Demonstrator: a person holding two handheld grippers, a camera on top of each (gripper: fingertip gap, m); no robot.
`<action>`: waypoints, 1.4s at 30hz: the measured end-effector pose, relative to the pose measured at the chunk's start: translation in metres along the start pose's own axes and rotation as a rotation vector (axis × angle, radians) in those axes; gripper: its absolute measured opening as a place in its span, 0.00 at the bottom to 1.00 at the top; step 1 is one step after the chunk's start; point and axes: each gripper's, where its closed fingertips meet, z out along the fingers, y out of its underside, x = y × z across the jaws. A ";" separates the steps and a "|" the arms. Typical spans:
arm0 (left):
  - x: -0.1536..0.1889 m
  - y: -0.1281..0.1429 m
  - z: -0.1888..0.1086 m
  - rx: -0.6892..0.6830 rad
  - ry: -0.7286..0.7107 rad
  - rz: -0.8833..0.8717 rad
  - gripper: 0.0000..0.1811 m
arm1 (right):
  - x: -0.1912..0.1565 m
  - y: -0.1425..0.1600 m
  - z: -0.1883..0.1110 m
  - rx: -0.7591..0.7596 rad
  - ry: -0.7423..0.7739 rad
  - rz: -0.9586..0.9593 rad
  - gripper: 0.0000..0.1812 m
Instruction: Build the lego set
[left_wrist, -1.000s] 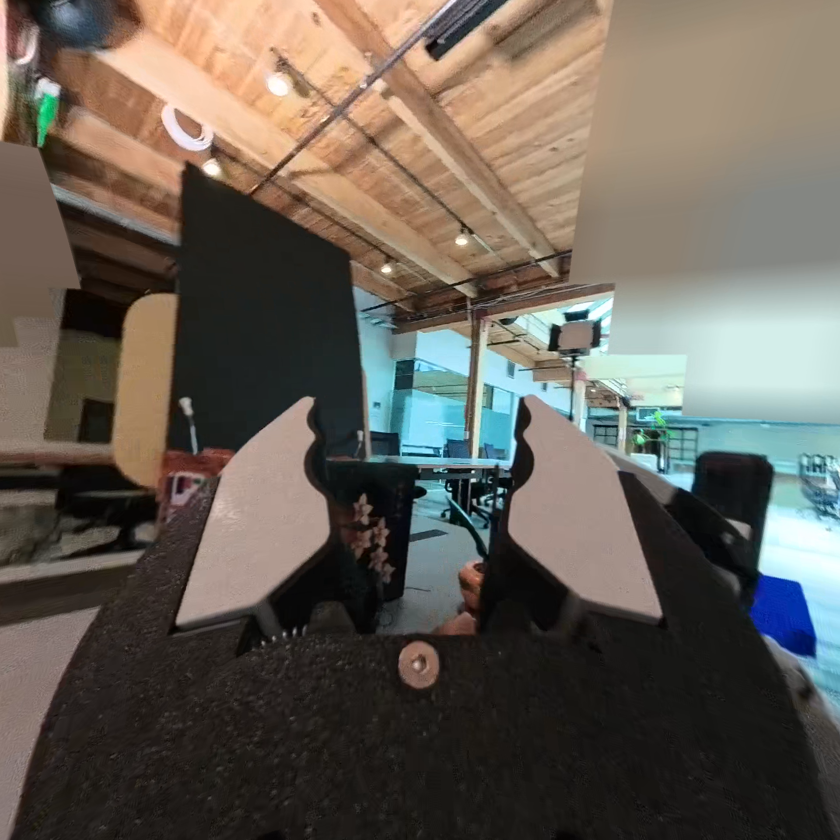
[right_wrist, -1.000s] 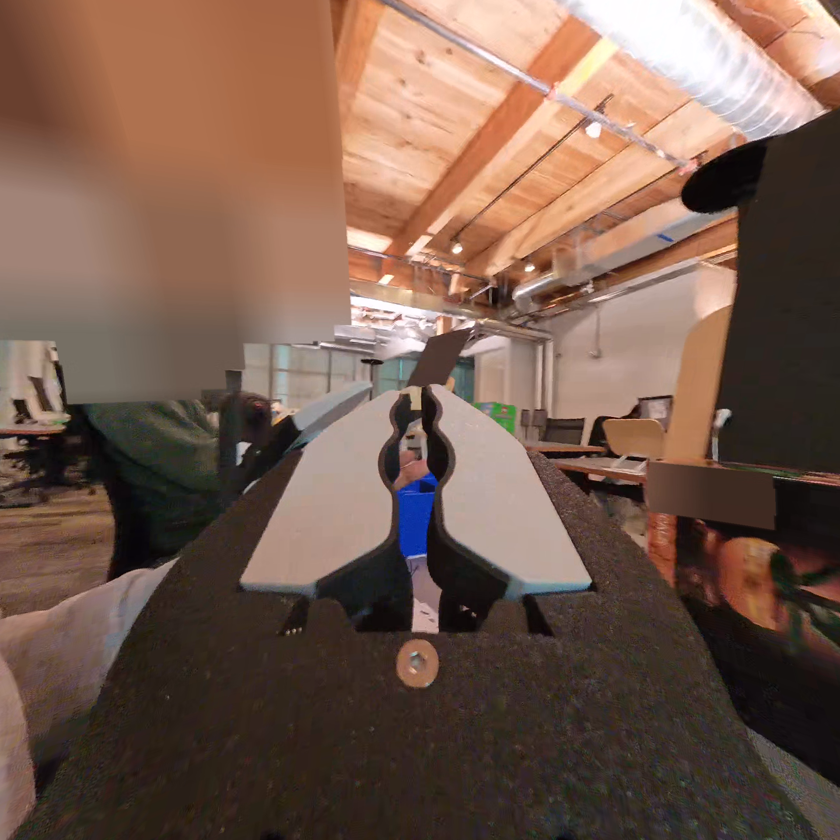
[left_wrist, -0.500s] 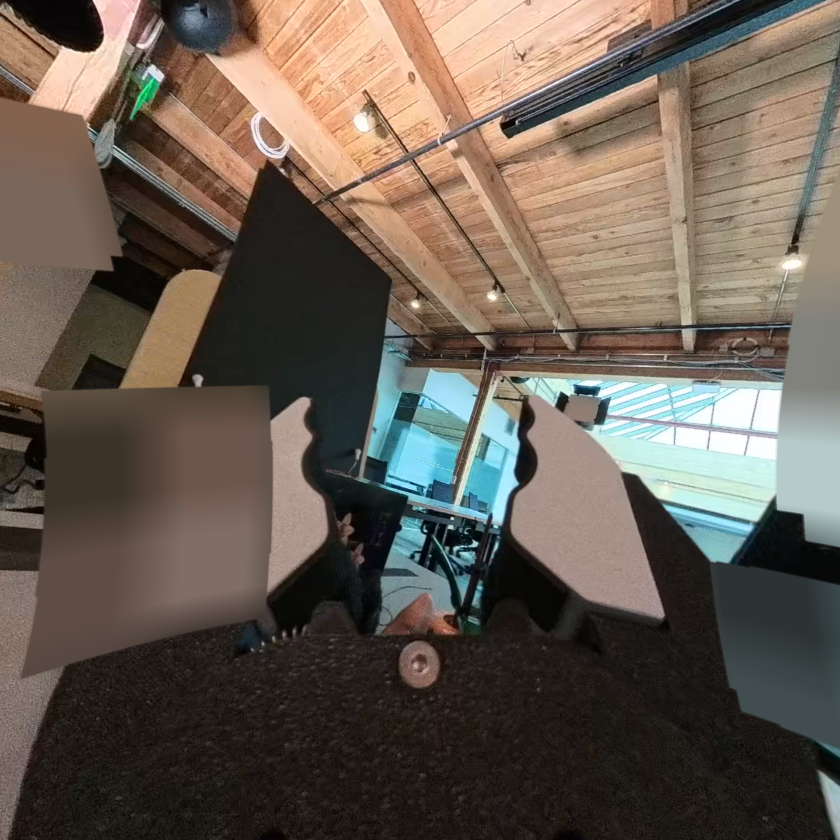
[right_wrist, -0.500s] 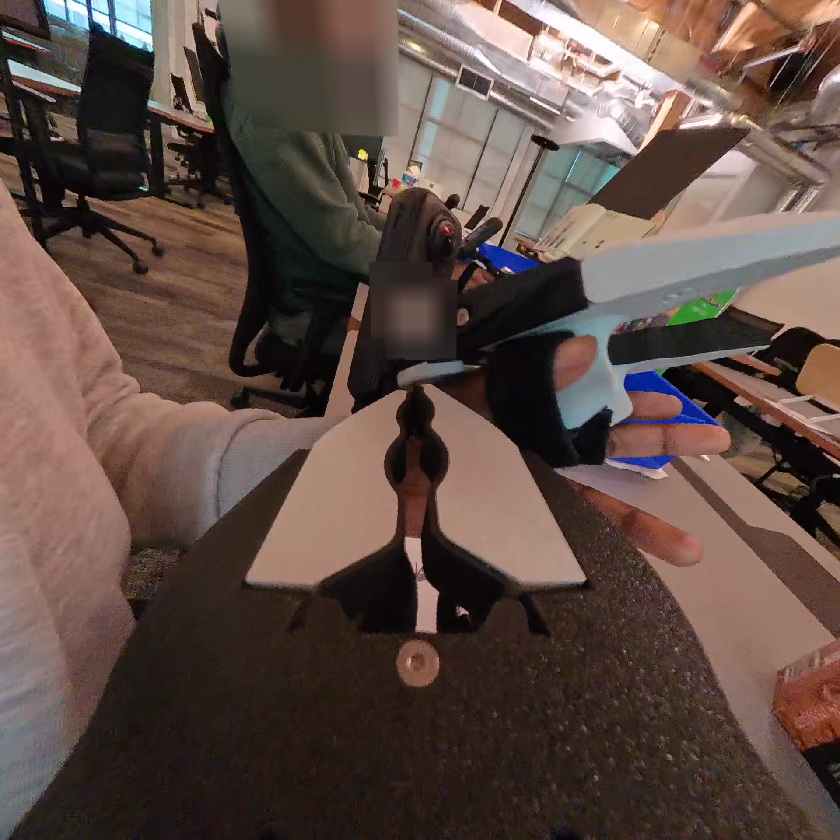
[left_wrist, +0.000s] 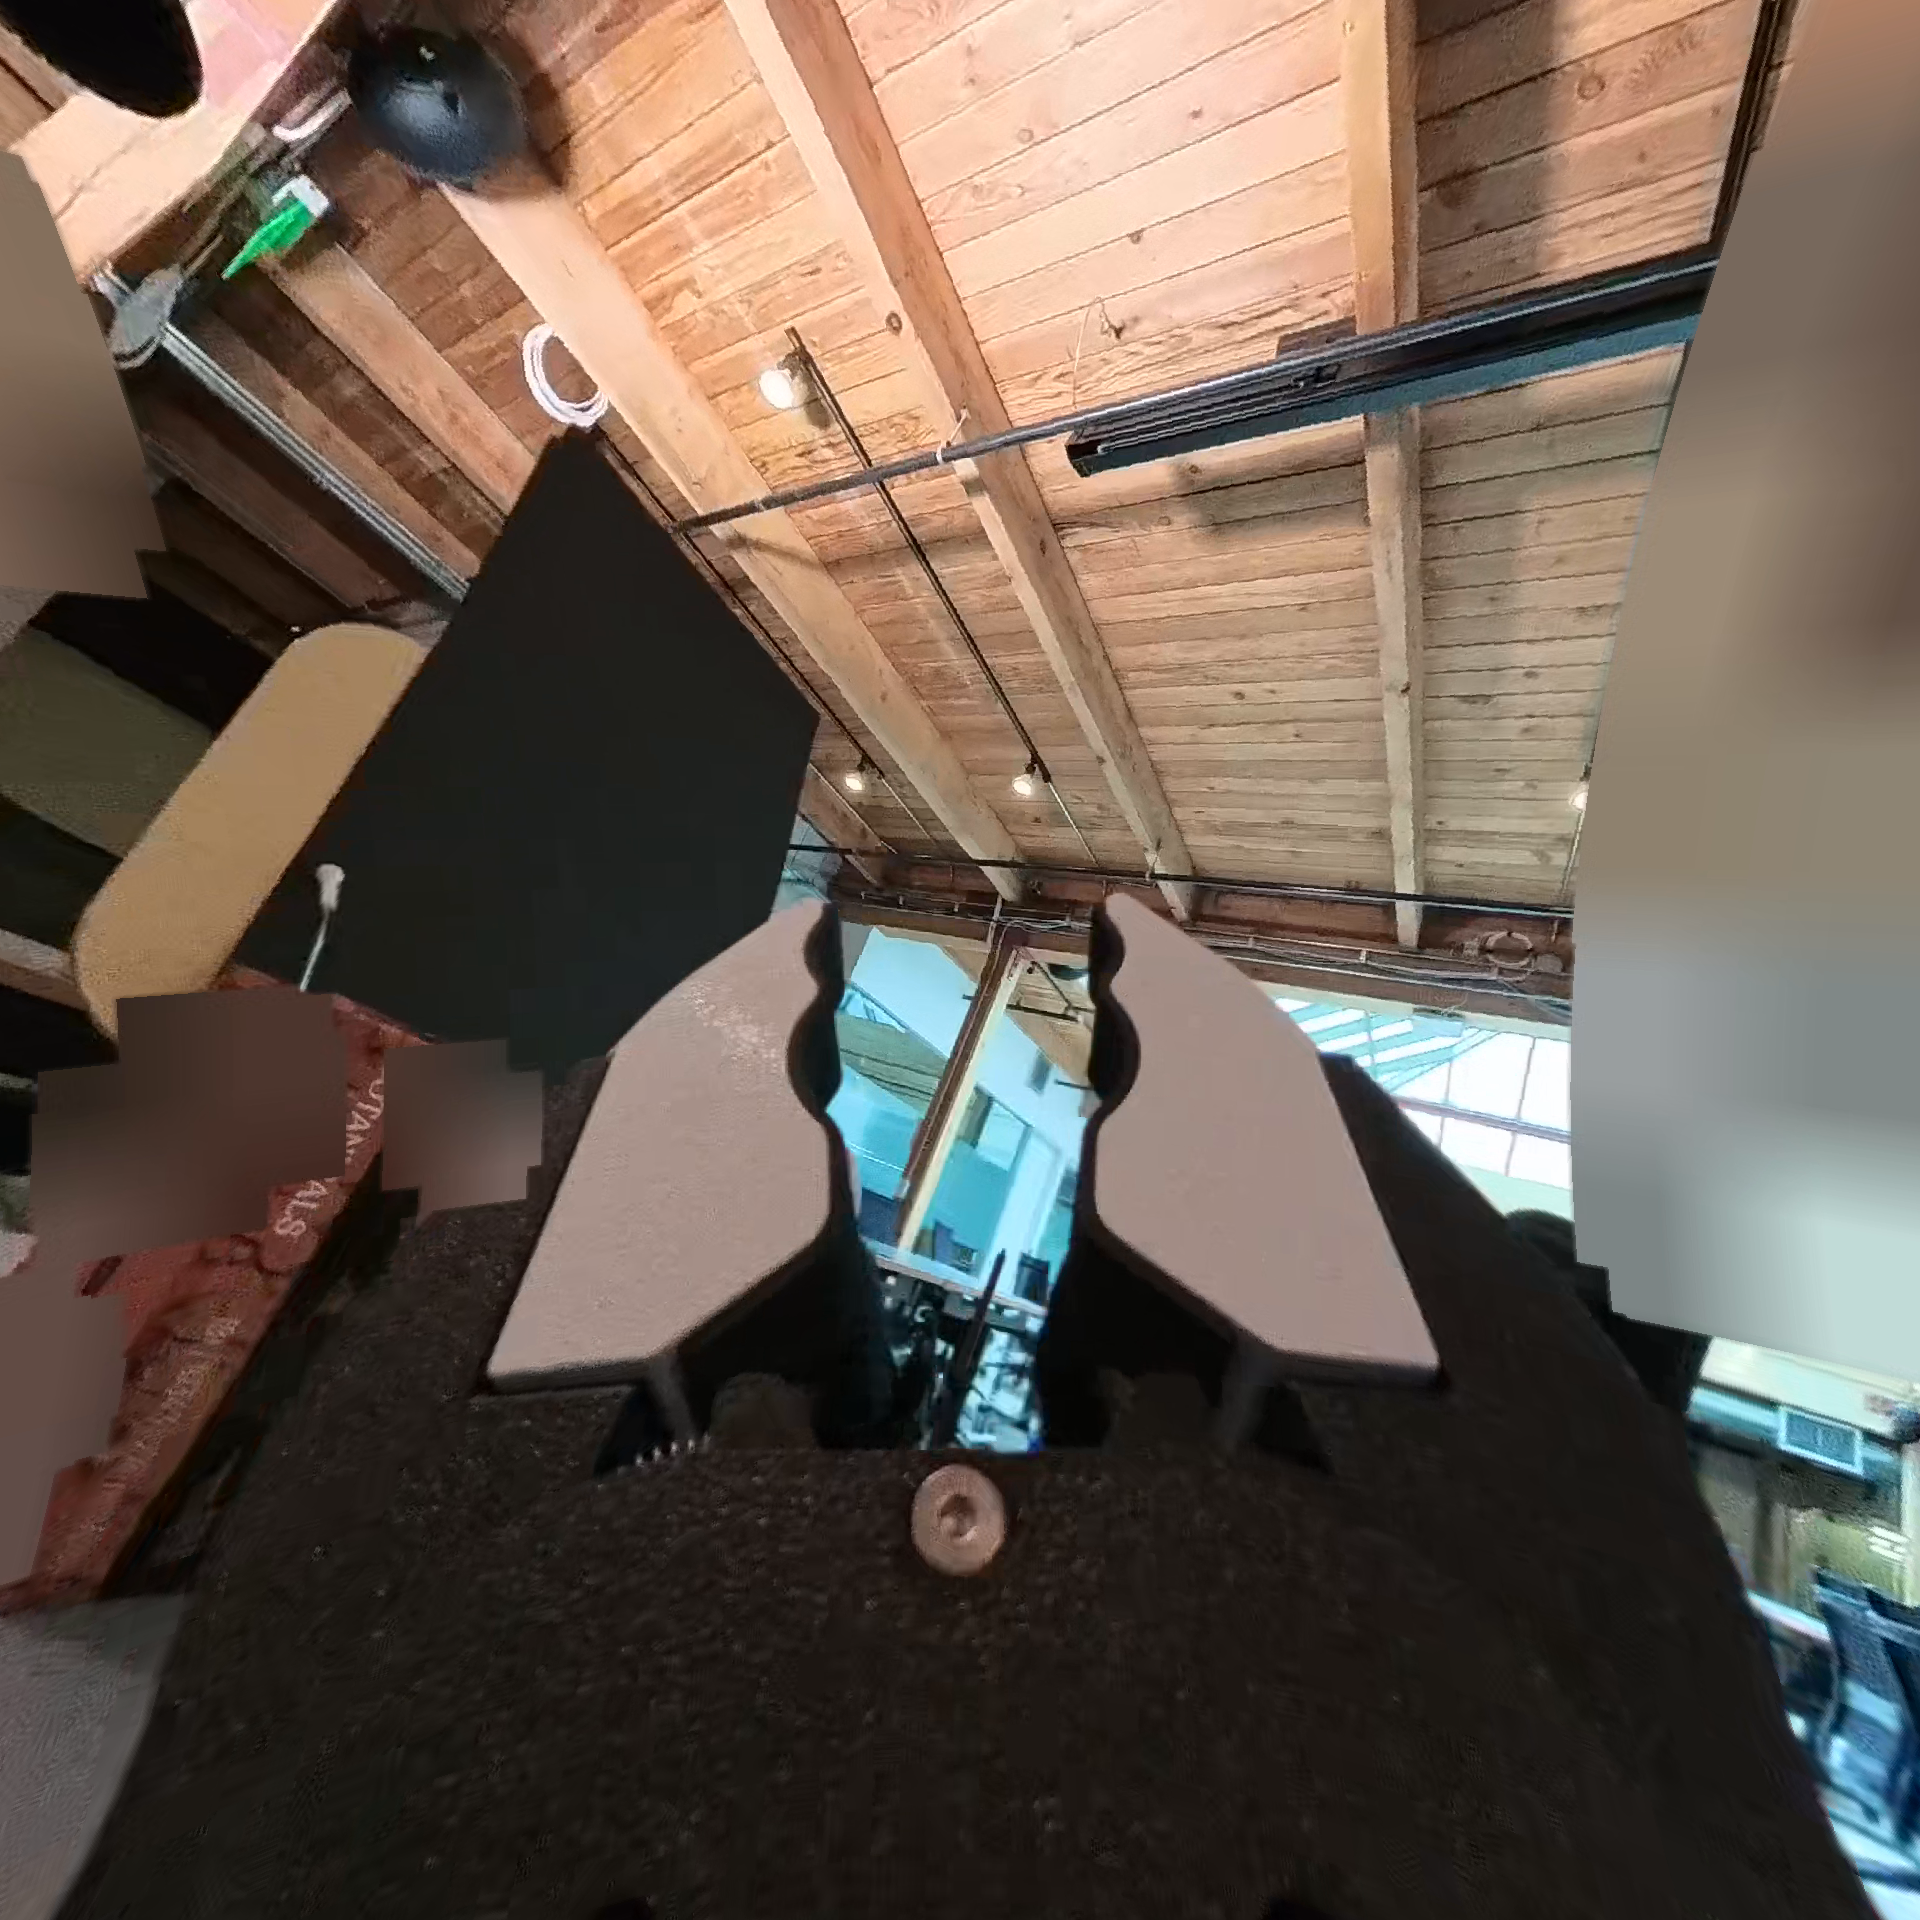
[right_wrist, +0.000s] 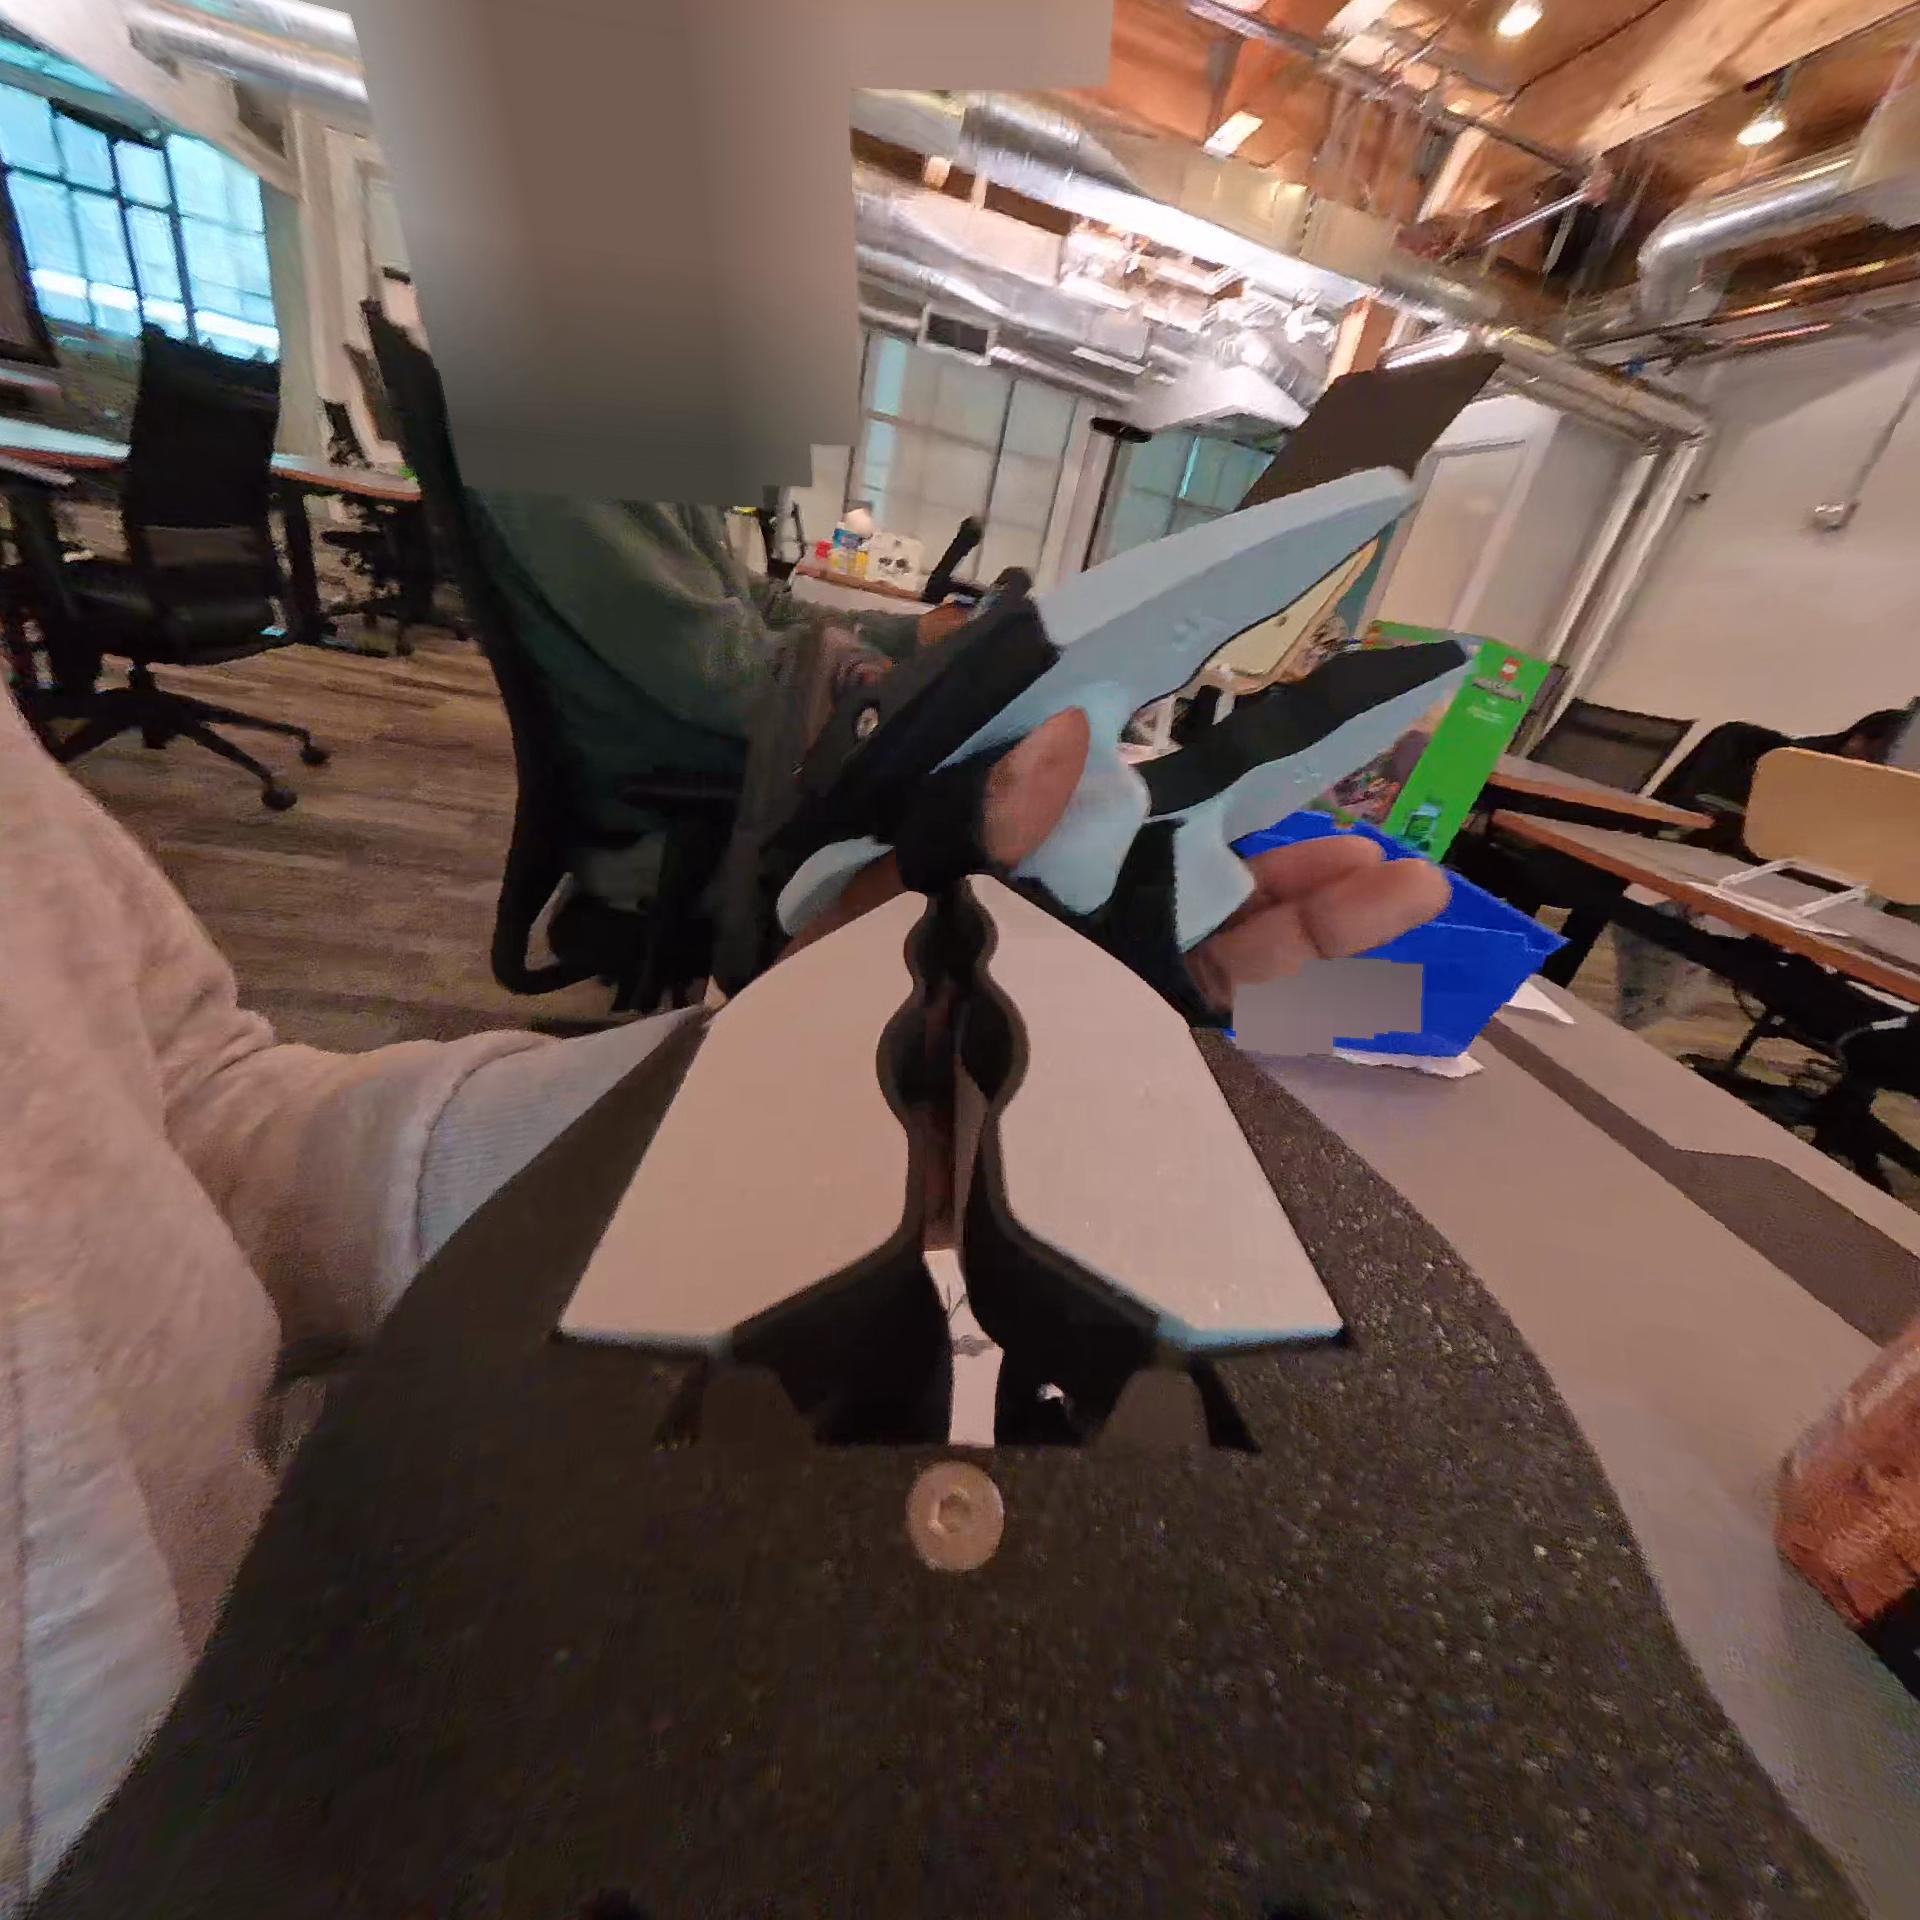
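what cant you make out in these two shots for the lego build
- Lego pieces: none visible; the left wrist view aims at the ceiling beams.
- Green box, right wrist view: partly hidden behind the left tongs.
- Table: largely covered by the right tongs, shut with nothing visible between them.

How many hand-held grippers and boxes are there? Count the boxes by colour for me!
Hand-held grippers: 2 (left hand-held gripper, right hand-held gripper)
Blue box: 1
Green box: 1
Reddish-brown box: 1
Total: 5
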 end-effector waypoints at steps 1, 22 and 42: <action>0.000 0.001 0.001 -0.002 0.003 -0.030 0.23 | -0.006 0.005 0.003 -0.028 -0.040 -0.004 0.00; 0.025 0.059 -0.023 -0.502 0.131 0.686 0.01 | -0.008 -0.001 -0.030 0.007 0.058 -0.094 0.05; -0.080 0.040 -0.087 -0.880 -0.109 0.667 0.00 | 0.064 0.109 -0.148 -0.492 0.287 0.060 0.03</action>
